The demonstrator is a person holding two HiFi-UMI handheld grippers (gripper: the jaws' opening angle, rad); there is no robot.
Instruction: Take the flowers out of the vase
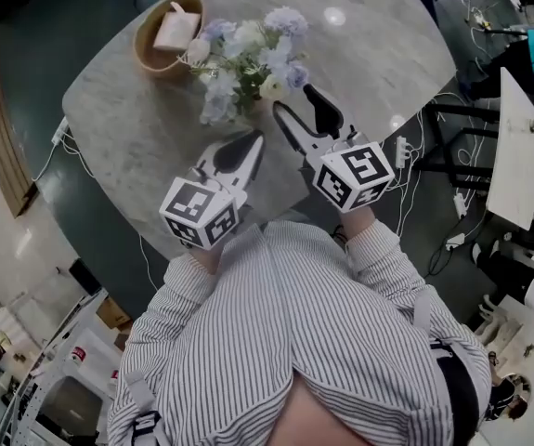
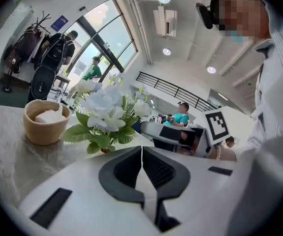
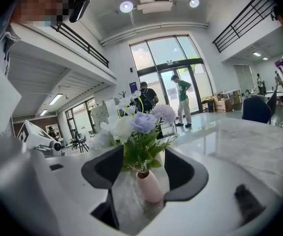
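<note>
A bunch of white and lavender artificial flowers (image 1: pixel 248 59) stands upright on the round marble table (image 1: pixel 378 45), its blooms hiding the vase from the head view. The right gripper view shows the small pale pink vase (image 3: pixel 149 185) with the flowers (image 3: pixel 139 127) in it, framed by my right gripper (image 3: pixel 143 156), whose jaws stand wide open and clear of the vase. In the head view my right gripper (image 1: pixel 294 100) points at the bouquet's right side. My left gripper (image 1: pixel 251 144) is shut and empty, a little short of the flowers (image 2: pixel 107 112); its jaws (image 2: pixel 141 150) meet edge to edge.
A wooden bowl (image 1: pixel 150 49) holding a white folded item sits at the table's far left, close to the flowers, and shows too in the left gripper view (image 2: pixel 45 124). Cables and equipment lie on the floor around the table. People stand far off by the windows.
</note>
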